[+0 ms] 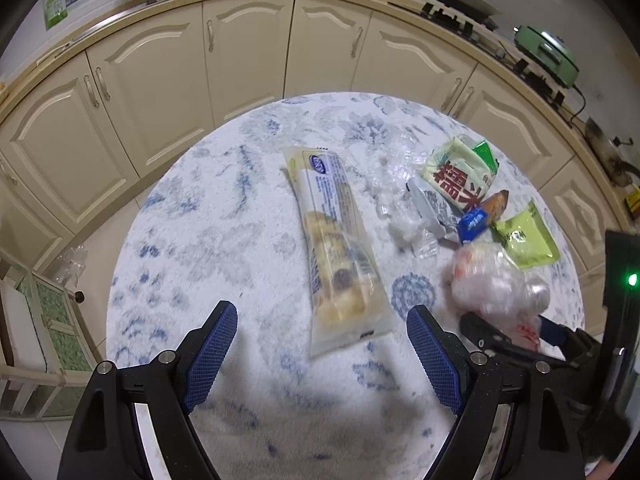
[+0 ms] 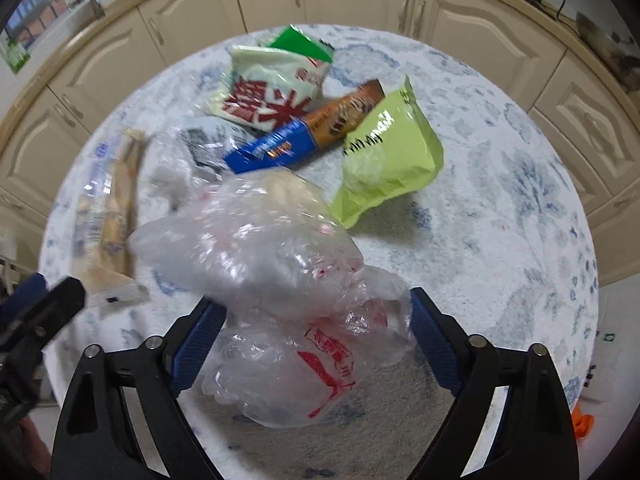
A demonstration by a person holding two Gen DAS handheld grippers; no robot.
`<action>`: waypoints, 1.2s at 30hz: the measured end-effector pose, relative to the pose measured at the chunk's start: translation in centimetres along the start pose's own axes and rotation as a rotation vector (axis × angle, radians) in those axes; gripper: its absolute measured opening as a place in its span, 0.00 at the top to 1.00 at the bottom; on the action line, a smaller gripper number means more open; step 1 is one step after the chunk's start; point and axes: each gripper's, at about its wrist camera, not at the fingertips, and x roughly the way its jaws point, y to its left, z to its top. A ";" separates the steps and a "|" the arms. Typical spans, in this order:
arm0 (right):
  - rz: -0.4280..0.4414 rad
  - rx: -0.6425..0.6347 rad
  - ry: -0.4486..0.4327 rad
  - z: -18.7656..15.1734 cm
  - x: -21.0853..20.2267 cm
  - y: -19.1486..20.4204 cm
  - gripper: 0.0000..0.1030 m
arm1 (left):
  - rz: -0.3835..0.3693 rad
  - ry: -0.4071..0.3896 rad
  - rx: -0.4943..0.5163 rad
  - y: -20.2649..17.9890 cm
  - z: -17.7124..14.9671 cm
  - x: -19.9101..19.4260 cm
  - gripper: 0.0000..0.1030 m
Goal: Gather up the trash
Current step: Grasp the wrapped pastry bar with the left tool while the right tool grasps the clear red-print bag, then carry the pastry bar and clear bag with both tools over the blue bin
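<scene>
Trash bag [image 2: 280,280] sits between spread right claw [image 2: 318,332] fingers.

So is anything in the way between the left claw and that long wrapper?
Nothing visible. The left gripper is open, and the long wrapper lies flat on the table just ahead of it. The other trash sits off to the right.
</scene>
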 end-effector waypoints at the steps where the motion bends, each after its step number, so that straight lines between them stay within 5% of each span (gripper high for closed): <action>1: 0.002 -0.002 -0.012 -0.1 -0.2 -0.1 0.25 | -0.001 0.003 0.002 -0.1 0.3 0.4 0.19; 3: 0.023 0.004 -0.023 -0.1 -0.6 -0.3 0.46 | 0.003 0.005 0.003 -0.4 0.9 1.2 0.18; 8: 0.056 0.012 -0.023 -0.4 -1.0 -1.1 0.51 | 0.073 0.005 -0.022 -1.2 2.3 4.1 0.16; 10: 0.064 0.018 -0.019 -0.5 -0.9 -1.2 0.51 | 0.047 0.008 -0.034 -1.3 2.8 5.4 0.24; 11: 0.069 0.020 -0.017 -0.5 -0.9 -1.4 0.51 | 0.036 0.014 -0.041 -1.2 2.8 5.8 0.42; 14: 0.072 0.025 -0.016 -0.4 -0.6 -1.7 0.51 | 0.066 -0.007 -0.056 -1.0 3.0 6.5 0.66; 36: 0.166 0.061 -0.082 -1.9 -3.9 -2.9 0.69 | -0.015 -0.009 -0.004 -1.9 -1.1 0.7 0.70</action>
